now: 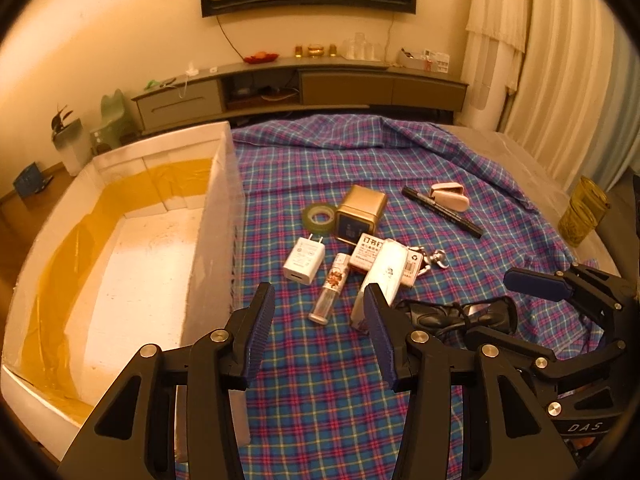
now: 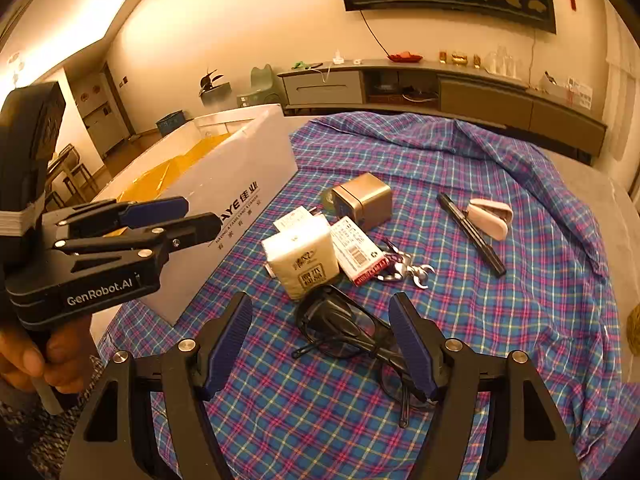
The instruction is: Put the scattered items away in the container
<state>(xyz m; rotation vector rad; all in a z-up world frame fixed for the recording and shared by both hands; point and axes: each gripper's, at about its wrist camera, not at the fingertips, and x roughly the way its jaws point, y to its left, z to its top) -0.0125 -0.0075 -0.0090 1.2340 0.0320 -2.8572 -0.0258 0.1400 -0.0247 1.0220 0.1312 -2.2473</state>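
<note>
Scattered items lie in a loose cluster on a blue-and-pink plaid cloth (image 1: 320,380), just right of the white foam container (image 1: 208,240) with yellow tape lining its inside. Only the left wrist view looks into that container and shows the white USB charger (image 1: 304,258), the small clear bottle (image 1: 330,288) and the green tape roll (image 1: 319,216). The right wrist view instead shows black-framed glasses (image 2: 348,328) plainly, lying between the right gripper's (image 2: 320,344) wide-spread, empty jaws; in the other view they are half hidden behind a finger. Both views show the gold square tin (image 1: 360,214), white tissue pack (image 2: 302,256), black marker (image 2: 472,234) and pink stapler (image 2: 490,216). The left gripper (image 1: 320,332) hangs open over bare cloth, holding nothing. A hand (image 2: 28,356) grips its handle, cut off at the frame edge. The small metal piece (image 2: 408,270) beside the red-edged box (image 2: 356,254) is hard to make out.
</note>
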